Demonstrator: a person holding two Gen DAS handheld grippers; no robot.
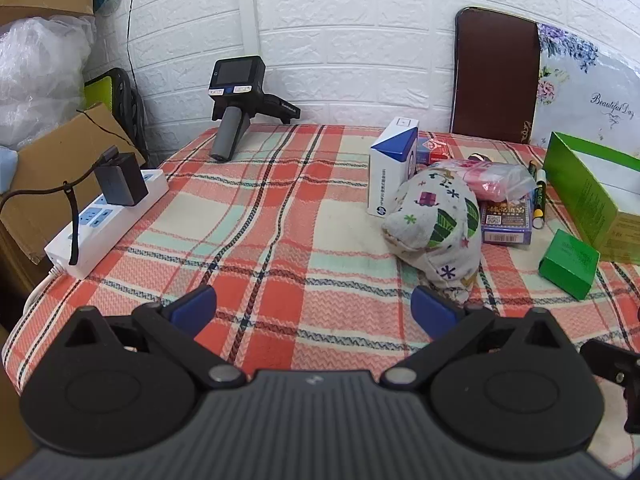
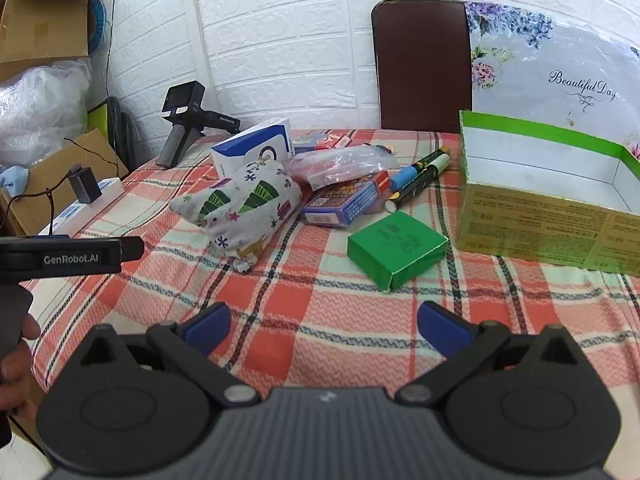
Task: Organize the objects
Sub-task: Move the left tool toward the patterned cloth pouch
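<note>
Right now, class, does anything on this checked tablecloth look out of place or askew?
Yes. The patterned white cloth pouch, clear plastic bag, purple card box and black marker pens lie in a jumbled, overlapping heap, while the large green open box beside them appears empty.

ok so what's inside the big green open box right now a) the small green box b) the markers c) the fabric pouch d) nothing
d, the big green open box shows only bare white inner walls and floor; the small green box sits outside on the cloth.
</note>
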